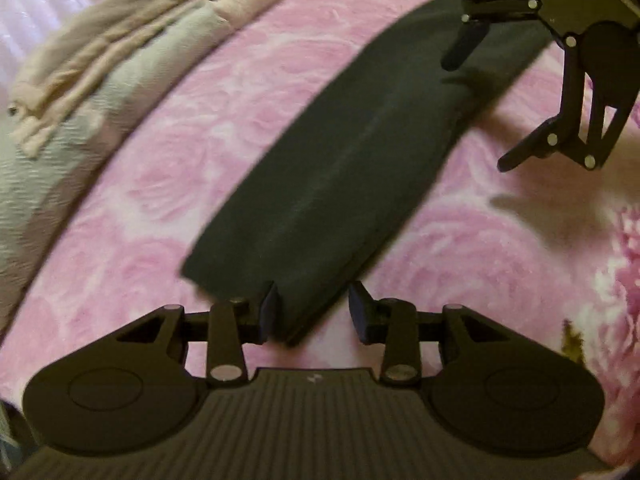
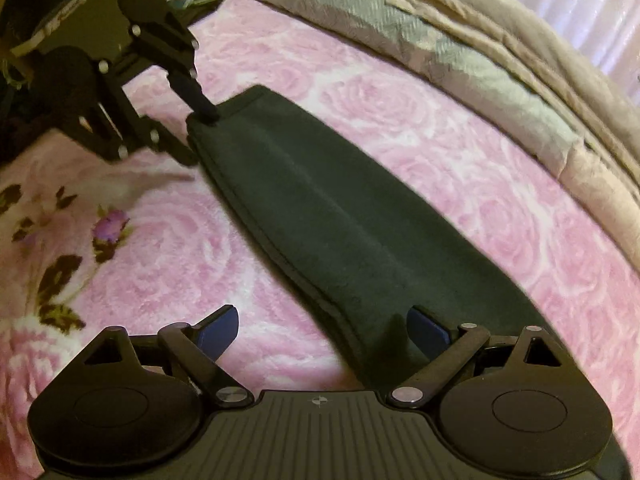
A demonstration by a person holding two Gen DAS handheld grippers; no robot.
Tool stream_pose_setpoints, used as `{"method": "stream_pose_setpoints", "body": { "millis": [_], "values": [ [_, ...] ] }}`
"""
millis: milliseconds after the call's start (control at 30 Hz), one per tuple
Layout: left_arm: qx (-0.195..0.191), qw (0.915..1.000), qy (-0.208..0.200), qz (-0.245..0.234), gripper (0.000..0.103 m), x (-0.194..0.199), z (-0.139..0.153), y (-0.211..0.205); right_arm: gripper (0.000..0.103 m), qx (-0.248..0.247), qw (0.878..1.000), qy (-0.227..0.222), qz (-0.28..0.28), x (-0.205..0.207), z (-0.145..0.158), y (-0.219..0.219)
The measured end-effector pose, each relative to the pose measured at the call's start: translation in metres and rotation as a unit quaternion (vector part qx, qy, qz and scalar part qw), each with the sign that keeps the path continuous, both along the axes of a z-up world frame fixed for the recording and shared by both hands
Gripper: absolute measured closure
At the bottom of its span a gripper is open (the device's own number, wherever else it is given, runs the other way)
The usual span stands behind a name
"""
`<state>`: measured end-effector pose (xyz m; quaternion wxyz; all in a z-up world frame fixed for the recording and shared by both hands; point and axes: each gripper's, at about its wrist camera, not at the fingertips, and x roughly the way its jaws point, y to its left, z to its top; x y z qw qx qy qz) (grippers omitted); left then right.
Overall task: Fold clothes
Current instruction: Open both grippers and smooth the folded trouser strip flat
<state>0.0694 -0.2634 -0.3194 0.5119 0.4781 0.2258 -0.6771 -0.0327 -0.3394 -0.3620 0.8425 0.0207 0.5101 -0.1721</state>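
dark folded garment lies stretched between both grippers' fingers.

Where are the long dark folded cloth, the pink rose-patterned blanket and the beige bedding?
Long dark folded cloth (image 1: 320, 184): left wrist view, its middle.
Pink rose-patterned blanket (image 2: 168, 248): right wrist view, bare patch.
Beige bedding (image 2: 532, 40): right wrist view, folded edge.

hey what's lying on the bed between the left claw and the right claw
The long dark folded cloth spans the stretch between the left claw and the right claw, resting on the pink rose blanket. Both wrist views show it.
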Motion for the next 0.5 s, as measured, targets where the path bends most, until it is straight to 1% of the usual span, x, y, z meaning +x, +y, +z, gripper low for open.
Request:
{"method": "stream_pose_setpoints", "body": {
  "millis": [33,67,167,300,400,500],
  "values": [
    [0.01,0.9999,0.002,0.002,0.069,0.002,-0.007,-0.004,0.008,0.004,1.0,0.002,-0.011,-0.003,-0.001,-0.003],
    [0.012,0.9999,0.007,0.003,0.068,0.004,-0.012,-0.007,0.008,0.008,1.0,0.003,-0.022,-0.007,-0.003,-0.007],
    [0.018,0.9998,0.009,-0.001,0.067,0.005,-0.014,-0.013,0.008,0.019,0.998,0.009,-0.054,-0.017,-0.007,-0.017],
    [0.039,0.9991,-0.014,-0.002,0.068,-0.001,-0.01,-0.017,0.008,0.017,0.994,0.021,-0.104,-0.053,0.0,-0.03],
    [0.055,0.9978,-0.036,0.004,0.068,-0.007,-0.008,-0.02,0.008,0.004,0.993,0.033,-0.114,-0.078,0.005,-0.031],
    [0.06,0.9968,-0.048,0.018,0.068,-0.015,0.001,-0.023,0.008,-0.001,0.987,0.034,-0.157,-0.114,0.01,-0.037]
  ]
}}
